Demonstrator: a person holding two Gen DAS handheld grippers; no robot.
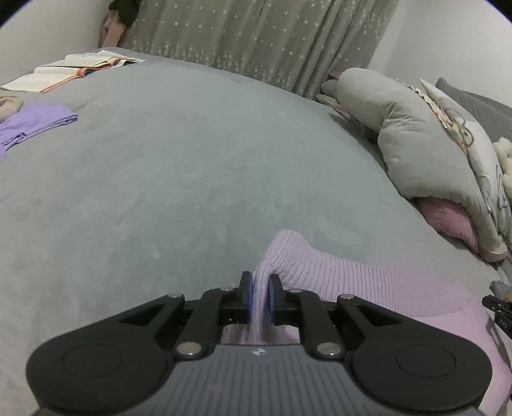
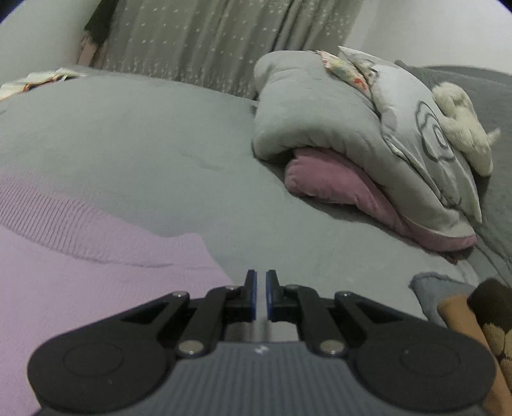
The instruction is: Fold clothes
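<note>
Lilac ribbed sweater (image 1: 320, 275), grey bedspread (image 1: 160, 176), star-dotted grey curtain (image 1: 256, 38), purple folded garment (image 1: 35, 123), pink cushion (image 2: 336, 182)

bed with grey cover (image 1: 179, 153), grey star-patterned curtain (image 1: 256, 35) behind, pale walls (image 1: 48, 28), folded grey quilt (image 2: 307, 115) on pink cushion (image 2: 336, 182).

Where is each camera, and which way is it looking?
Left wrist: sits on the left gripper, looking along its fingers across the grey bed; its pads pinch the pink sweater.
Right wrist: sits on the right gripper, shut on nothing, facing the folded quilt.
Both views show the bed, sweater, quilt and curtain.
</note>
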